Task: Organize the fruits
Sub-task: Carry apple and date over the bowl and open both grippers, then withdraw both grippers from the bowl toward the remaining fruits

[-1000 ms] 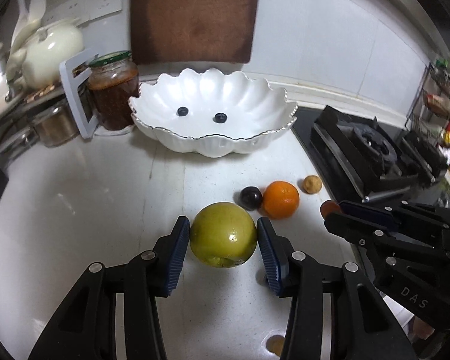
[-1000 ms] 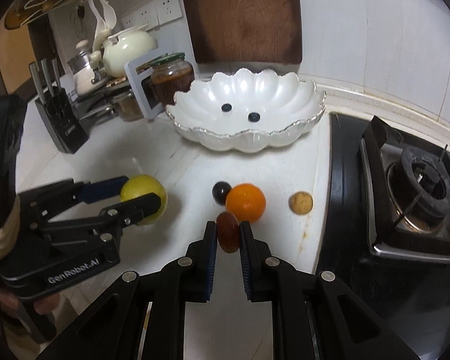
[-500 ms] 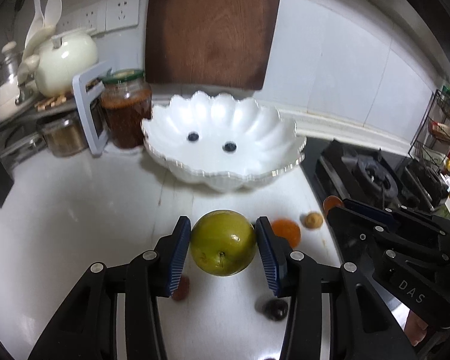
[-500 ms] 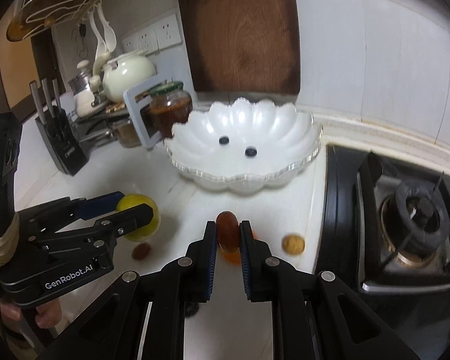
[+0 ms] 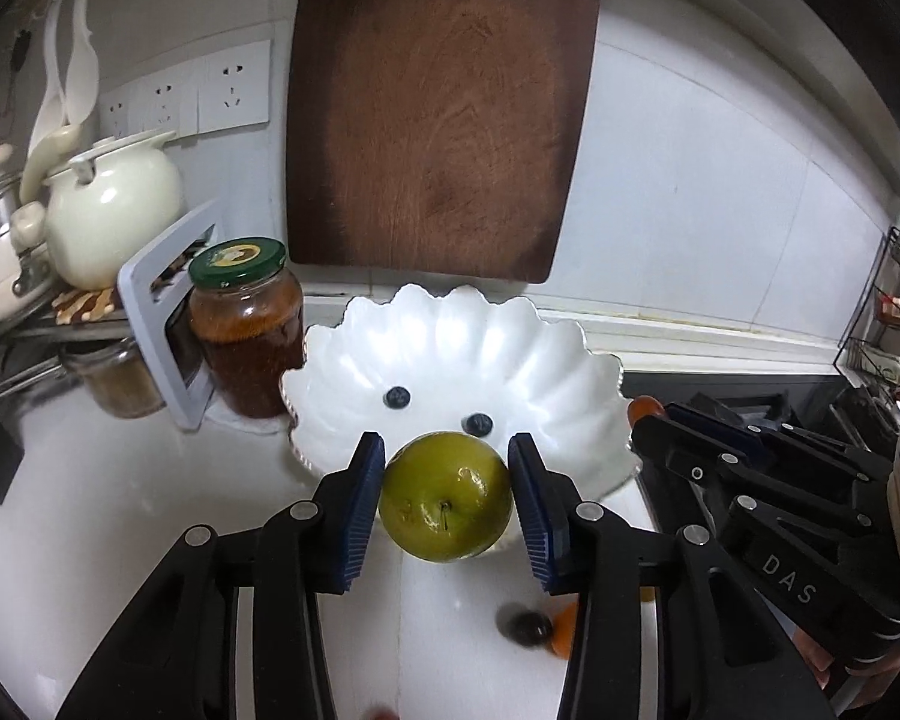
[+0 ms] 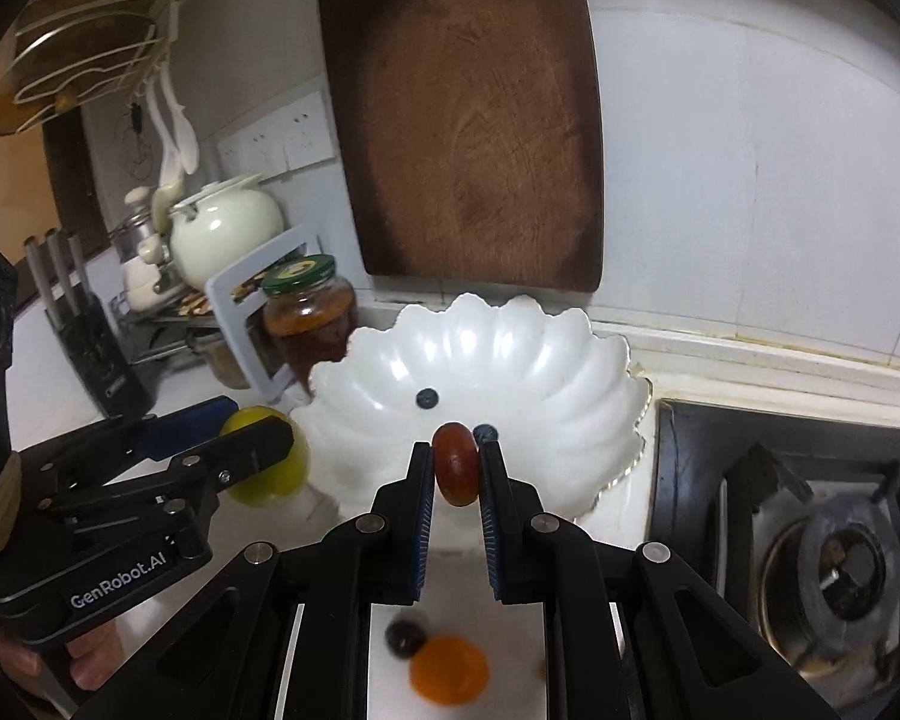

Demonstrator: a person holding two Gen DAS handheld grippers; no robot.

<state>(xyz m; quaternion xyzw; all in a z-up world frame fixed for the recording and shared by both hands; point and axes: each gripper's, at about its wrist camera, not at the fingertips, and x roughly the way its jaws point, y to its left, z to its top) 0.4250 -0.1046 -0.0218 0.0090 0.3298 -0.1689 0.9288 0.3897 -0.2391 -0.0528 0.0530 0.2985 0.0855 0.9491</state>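
Scene: Two hand-held grippers carried fruit toward a white scalloped bowl (image 5: pixel 576 360) at the far side of a white table (image 5: pixel 90 510), below a hanging wooden board (image 5: pixel 444 108).
Left gripper (image 5: pixel 447 495): Jaws clamped on a green apple (image 5: pixel 447 495) at its widest girth, stem end facing the camera, lifted off the table just short of the bowl's near rim.
Right gripper (image 6: pixel 456 468): Jaws clenched on a small reddish-brown fruit (image 6: pixel 456 465), pinched across its narrow sides, in front of the bowl's near rim.
Bowl contents: Two blueberries (image 5: pixel 397 397) lay in the bowl.
Left on the table: A dark round fruit (image 6: pixel 405 636) touching an orange (image 6: pixel 448 677), both near the camera and blurred.
Apple handling: It looked firm, smooth, fairly heavy and likely slippery; the grip across the middle seemed right.
Small fruit handling: It appeared light and possibly soft-skinned, so a gentle pinch would suit.
Bowl handling: Probably ceramic and chip-prone; fruit was best lowered in, not dropped.
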